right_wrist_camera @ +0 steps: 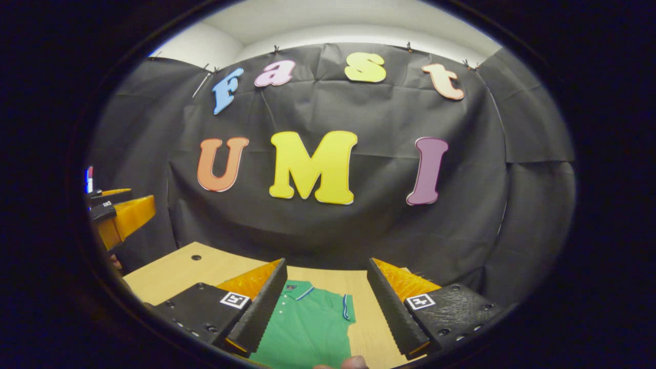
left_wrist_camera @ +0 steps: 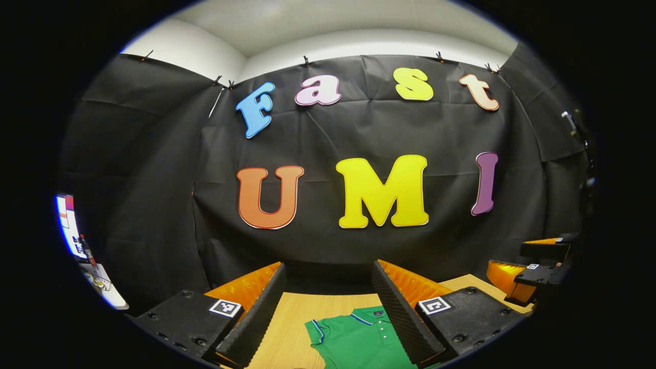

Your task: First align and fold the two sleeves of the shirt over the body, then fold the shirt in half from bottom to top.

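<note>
Jaws of both grippers stand wide apart and hold nothing. In the left gripper view the left gripper point(left_wrist_camera: 328, 312) hangs above the pale wooden table point(left_wrist_camera: 287, 318), its two ridged fingers framing the collar end of the green short-sleeved polo shirt with blue-and-white trim point(left_wrist_camera: 359, 341); no finger touches the cloth as far as can be seen. In the right gripper view the right gripper point(right_wrist_camera: 325, 307) is likewise raised and spread, with the same shirt point(right_wrist_camera: 307, 328) lying between its fingers on the table point(right_wrist_camera: 174, 271), one sleeve spread out to the side.

Judging by how the shirt lies, the task has not begun: it looks flat, collar toward the booth wall, both visible sleeves still spread and not folded over the body. Its lower part is cut off at the bottom of both views, so the hem cannot be judged. Both sleeve folds and the bottom-to-top fold are left to do.

At the edge of each view the other gripper shows, held beside at about the same height. A fingertip point(right_wrist_camera: 353, 363) pokes into the bottom of the right gripper view.
</note>
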